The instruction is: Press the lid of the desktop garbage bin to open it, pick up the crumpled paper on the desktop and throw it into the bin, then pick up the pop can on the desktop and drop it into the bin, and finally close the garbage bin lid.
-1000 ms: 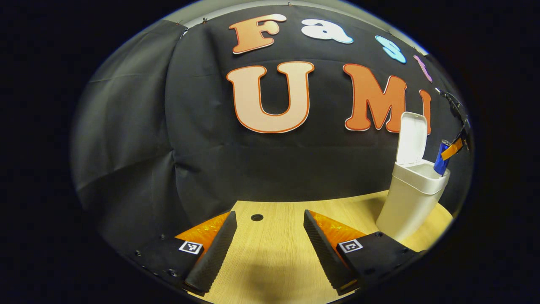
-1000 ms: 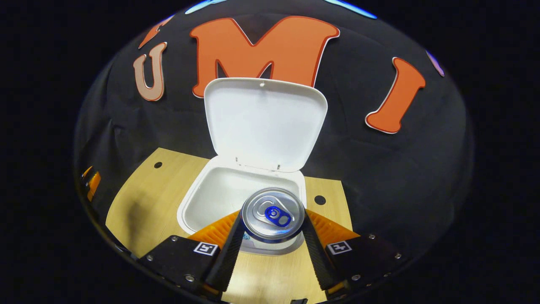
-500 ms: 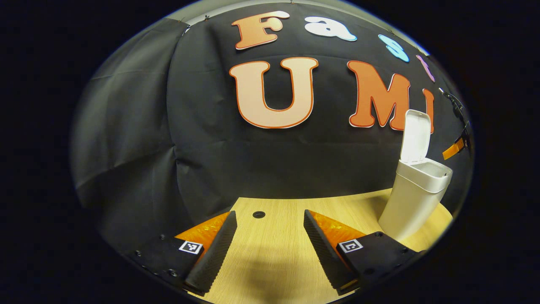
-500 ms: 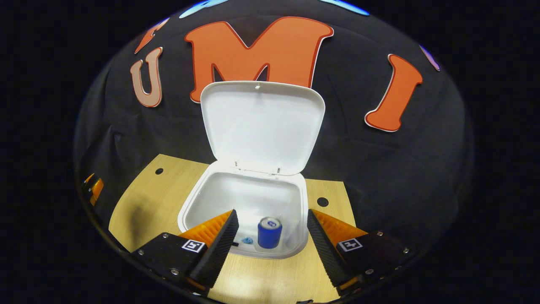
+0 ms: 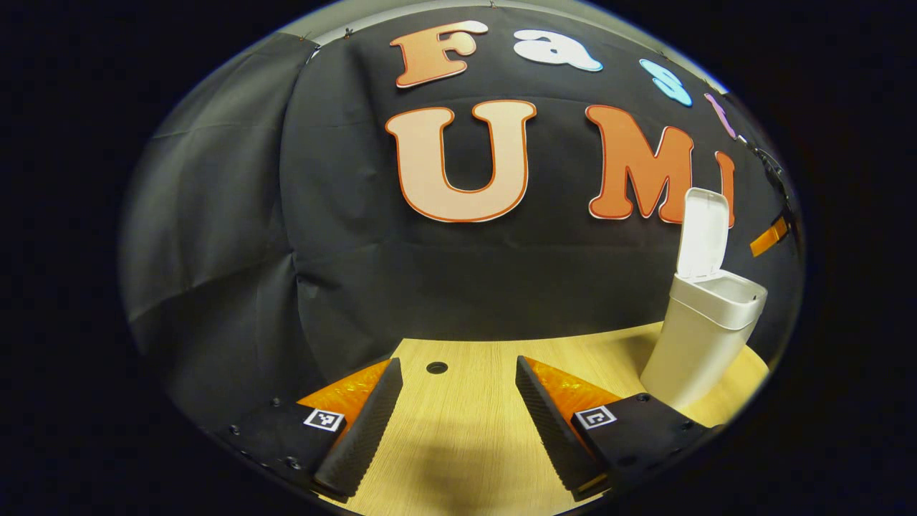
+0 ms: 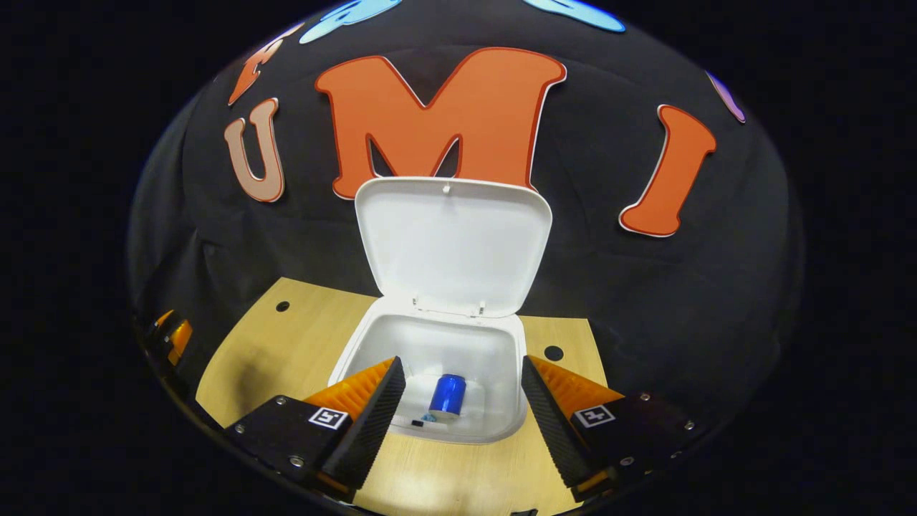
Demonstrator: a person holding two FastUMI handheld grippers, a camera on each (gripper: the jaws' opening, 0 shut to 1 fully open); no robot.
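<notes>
The wooden desktop is the biggest thing here, and it carries the white garbage bin near its right end in the left gripper view. The bin lid stands upright on its hinge at the far side, so the mouth is free for dropping things from above.

The right gripper hangs above the front edge of the bin, looking down into it. Its fingers are spread apart and hold nothing. I think it is placed there because the mouth of the bin lies directly under it, a good place to let something fall straight in.

The left gripper waits low over the desktop, well apart from the bin, also with its fingers apart and empty. Probably it stays aside to give room to the other hand.

The blue pop can lies at the bottom of the bin, tilted. Just beside it there is a small pale thing, maybe the crumpled paper, but it is too small to tell.

In my judgement only the closing of the lid is left.
</notes>
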